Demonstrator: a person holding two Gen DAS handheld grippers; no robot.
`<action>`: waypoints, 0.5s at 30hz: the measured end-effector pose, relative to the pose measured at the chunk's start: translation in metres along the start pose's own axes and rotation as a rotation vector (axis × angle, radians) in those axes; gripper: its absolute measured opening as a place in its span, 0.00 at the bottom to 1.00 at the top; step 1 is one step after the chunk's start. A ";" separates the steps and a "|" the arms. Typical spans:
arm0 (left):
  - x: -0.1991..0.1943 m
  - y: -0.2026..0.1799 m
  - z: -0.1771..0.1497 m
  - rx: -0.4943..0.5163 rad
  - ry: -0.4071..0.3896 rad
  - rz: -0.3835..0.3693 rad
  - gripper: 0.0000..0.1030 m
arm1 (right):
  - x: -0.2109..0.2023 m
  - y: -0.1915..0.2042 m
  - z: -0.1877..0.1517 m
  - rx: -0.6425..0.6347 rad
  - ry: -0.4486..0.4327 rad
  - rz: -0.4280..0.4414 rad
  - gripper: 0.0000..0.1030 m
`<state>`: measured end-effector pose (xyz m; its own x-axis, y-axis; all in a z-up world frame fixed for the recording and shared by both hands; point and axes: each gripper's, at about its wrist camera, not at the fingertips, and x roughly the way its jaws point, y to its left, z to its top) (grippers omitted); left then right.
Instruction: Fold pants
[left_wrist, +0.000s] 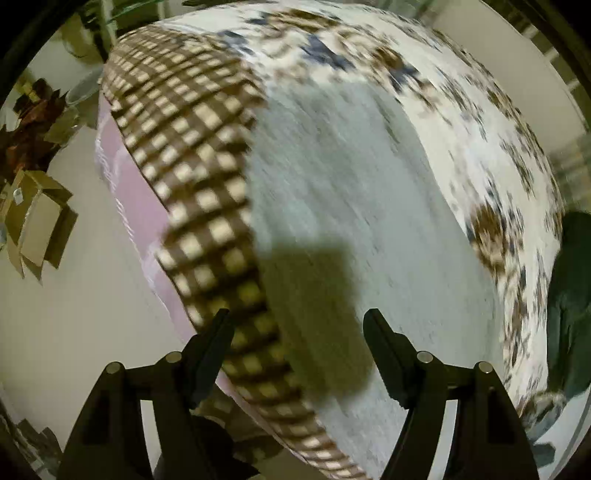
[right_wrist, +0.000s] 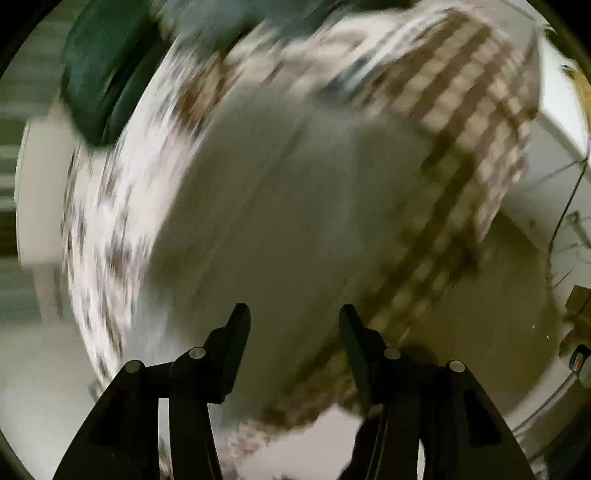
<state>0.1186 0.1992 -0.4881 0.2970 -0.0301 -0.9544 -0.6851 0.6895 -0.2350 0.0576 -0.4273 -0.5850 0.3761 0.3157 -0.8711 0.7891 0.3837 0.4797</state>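
Light grey pants (left_wrist: 354, 206) lie flat on a bed, over a brown checked blanket (left_wrist: 192, 155) and a patterned white cover (left_wrist: 491, 155). My left gripper (left_wrist: 297, 325) is open and empty, above the pants near their edge by the checked blanket. In the right wrist view the same grey pants (right_wrist: 288, 206) fill the middle, heavily blurred. My right gripper (right_wrist: 294, 319) is open and empty above them. The checked blanket (right_wrist: 476, 122) runs along their right side.
A dark green cloth (left_wrist: 570, 295) lies at the bed's right edge and shows in the right wrist view (right_wrist: 107, 74) at upper left. Open cardboard boxes (left_wrist: 37, 221) stand on the floor to the left. The bed's pink side (left_wrist: 136, 206) drops to a pale floor.
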 end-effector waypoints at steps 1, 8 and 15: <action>0.001 0.007 0.011 -0.016 -0.006 0.004 0.68 | 0.012 0.010 -0.013 -0.005 0.039 0.013 0.51; 0.034 0.027 0.094 -0.089 -0.010 -0.006 0.68 | 0.123 0.078 -0.104 0.019 0.270 0.063 0.51; 0.046 0.029 0.129 -0.068 -0.034 -0.034 0.07 | 0.142 0.093 -0.151 0.023 0.192 0.015 0.07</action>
<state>0.1983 0.3113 -0.5154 0.3425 -0.0266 -0.9391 -0.7178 0.6376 -0.2798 0.1108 -0.2162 -0.6483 0.2898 0.4816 -0.8271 0.7958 0.3589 0.4878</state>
